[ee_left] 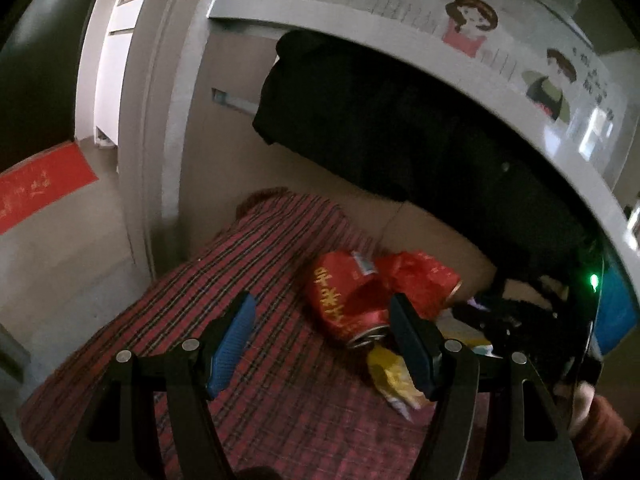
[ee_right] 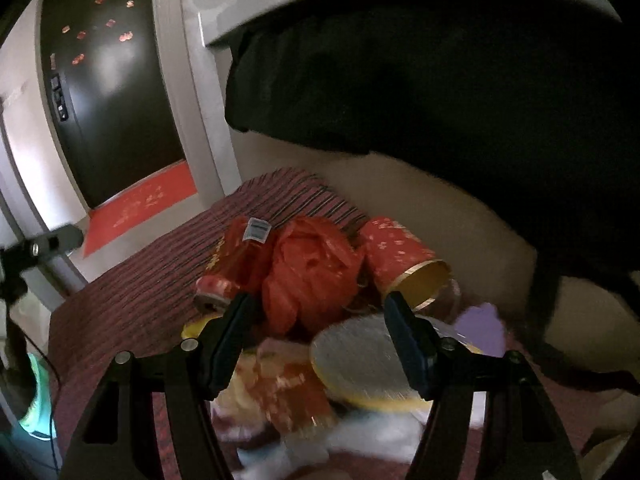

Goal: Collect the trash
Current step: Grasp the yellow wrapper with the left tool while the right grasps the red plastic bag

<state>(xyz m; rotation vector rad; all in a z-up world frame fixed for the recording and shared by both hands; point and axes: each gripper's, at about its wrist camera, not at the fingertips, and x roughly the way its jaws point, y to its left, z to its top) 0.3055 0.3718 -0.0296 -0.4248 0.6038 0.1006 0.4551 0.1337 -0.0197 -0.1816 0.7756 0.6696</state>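
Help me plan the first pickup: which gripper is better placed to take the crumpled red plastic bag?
Probably right. The right gripper is open with the red plastic bag just ahead between its fingers; from the left gripper, the bag sits past its right finger.

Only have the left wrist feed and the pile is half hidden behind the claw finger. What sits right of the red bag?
Observer: A red cylindrical tube with a gold rim lies on its side right of the red plastic bag, open end toward the camera.
Operator: Anything nearer than the crushed can?
Observer: Yes. A round whitish disc with a yellow edge lies low between the right claw fingers, blurred.
Operator: Right claw state?
Observer: Open, holding nothing; the bag shows through the gap.
Operator: Left claw visible from there?
Observer: Part of a dark rig shows at the far left edge; I cannot tell if it is the left claw.
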